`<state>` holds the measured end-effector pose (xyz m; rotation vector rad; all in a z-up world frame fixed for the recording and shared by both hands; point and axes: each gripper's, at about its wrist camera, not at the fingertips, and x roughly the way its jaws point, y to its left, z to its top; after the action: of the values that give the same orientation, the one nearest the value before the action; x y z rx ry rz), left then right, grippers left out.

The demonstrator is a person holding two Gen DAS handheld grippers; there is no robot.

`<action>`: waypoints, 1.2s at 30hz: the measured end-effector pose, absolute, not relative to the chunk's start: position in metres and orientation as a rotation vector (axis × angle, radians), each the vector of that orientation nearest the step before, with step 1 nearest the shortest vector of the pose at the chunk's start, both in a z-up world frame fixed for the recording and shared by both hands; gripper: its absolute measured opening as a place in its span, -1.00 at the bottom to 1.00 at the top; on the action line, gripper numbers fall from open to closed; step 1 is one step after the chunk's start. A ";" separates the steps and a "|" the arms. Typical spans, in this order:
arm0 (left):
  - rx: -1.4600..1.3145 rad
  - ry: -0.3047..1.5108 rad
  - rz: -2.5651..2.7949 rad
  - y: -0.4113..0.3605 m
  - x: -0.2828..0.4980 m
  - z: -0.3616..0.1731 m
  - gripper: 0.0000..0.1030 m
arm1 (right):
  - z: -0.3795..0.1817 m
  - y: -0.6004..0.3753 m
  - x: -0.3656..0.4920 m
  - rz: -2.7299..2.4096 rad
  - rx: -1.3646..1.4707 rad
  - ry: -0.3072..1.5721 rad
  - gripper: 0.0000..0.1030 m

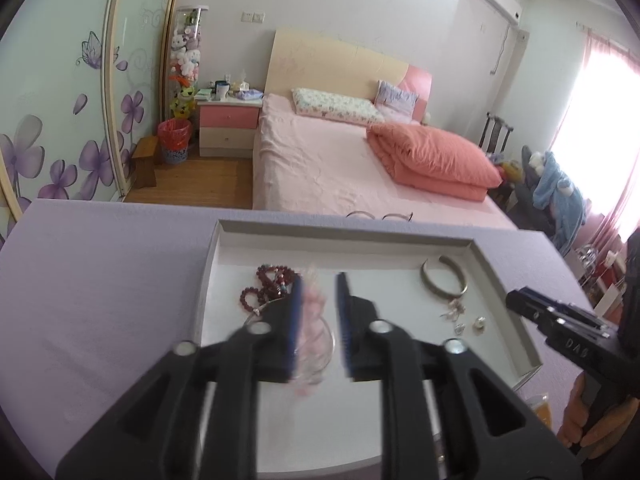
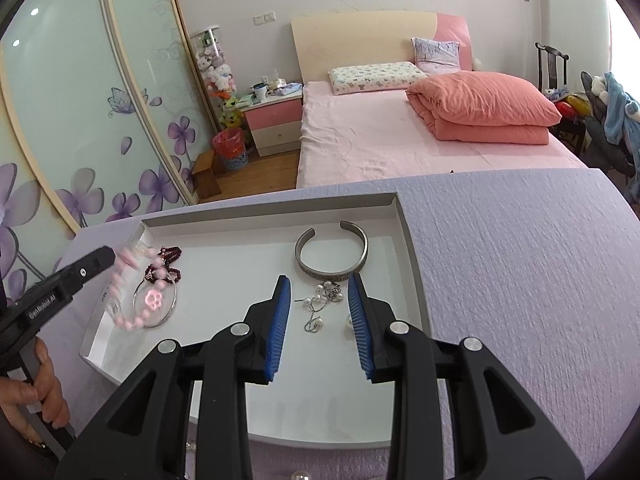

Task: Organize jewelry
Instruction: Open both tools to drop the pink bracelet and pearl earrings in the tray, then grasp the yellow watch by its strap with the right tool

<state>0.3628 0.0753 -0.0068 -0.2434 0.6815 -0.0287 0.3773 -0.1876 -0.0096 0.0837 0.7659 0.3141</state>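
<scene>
We're mid-sort: left gripper (image 1: 318, 320) jaws apart around the blurred pink bead bracelet (image 2: 134, 304), right gripper (image 2: 320, 312) jaws apart over the pearl chain (image 2: 324, 300); next, probably close gently.

A tray (image 2: 404, 236) sits on the tabletop (image 2: 520, 264), with the bed (image 2: 400, 140) beyond its far edge. In the tray, a bangle (image 2: 331, 252) lies toward the far right, a pearl chain (image 2: 322, 304) just in front of it. A bead string (image 2: 170, 266) lies at the left, a wire hoop (image 2: 155, 305) in front of it. The left claw (image 1: 318, 320) hangs over the hoop, a bead bracelet (image 2: 134, 292) between its fingers; the right claw (image 2: 319, 320) hangs over the pearl chain. A nightstand (image 2: 274, 118) stands left of the bed.
</scene>
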 end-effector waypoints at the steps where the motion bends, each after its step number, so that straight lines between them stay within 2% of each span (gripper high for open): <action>1: -0.254 0.666 -0.025 0.078 0.359 -0.003 -0.15 | -0.008 -0.189 0.376 0.309 0.082 0.759 -0.39; 2: -0.261 0.648 -0.017 0.080 0.355 0.001 -0.04 | -0.007 -0.190 0.372 0.303 0.077 0.748 -0.39; 4: -0.268 0.627 -0.016 0.084 0.348 0.008 0.04 | -0.003 -0.192 0.368 0.298 0.071 0.731 -0.39; 5: -0.271 0.619 -0.011 0.086 0.344 0.012 0.21 | -0.001 -0.194 0.365 0.295 0.071 0.725 -0.39; 8: -0.266 0.590 0.014 0.090 0.328 0.020 0.46 | 0.004 -0.201 0.357 0.287 0.079 0.704 -0.17; 14: -0.238 0.565 0.027 0.092 0.289 0.030 0.62 | 0.012 -0.216 0.332 0.283 0.088 0.667 -0.02; 20: -0.225 0.558 0.028 0.086 0.242 0.032 0.68 | 0.015 -0.229 0.303 0.276 0.105 0.641 0.08; 24: -0.205 0.560 0.038 0.080 0.213 0.028 0.74 | 0.007 -0.237 0.280 0.270 0.127 0.643 0.21; 27: -0.205 0.567 0.037 0.078 0.189 0.024 0.82 | -0.001 -0.242 0.262 0.240 0.126 0.641 0.51; 29: -0.210 0.568 0.027 0.077 0.177 0.020 0.91 | -0.006 -0.244 0.256 0.233 0.120 0.644 0.61; 31: -0.207 0.570 0.027 0.073 0.165 0.014 0.94 | -0.014 -0.245 0.247 0.224 0.116 0.655 0.80; 36: -0.200 0.579 0.009 0.065 0.146 0.002 0.96 | -0.031 -0.242 0.237 0.214 0.064 0.701 0.89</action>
<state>0.1465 0.0645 0.0024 -0.2004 0.5786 0.0087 0.2368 -0.2419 -0.0309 0.0644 0.7010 0.2142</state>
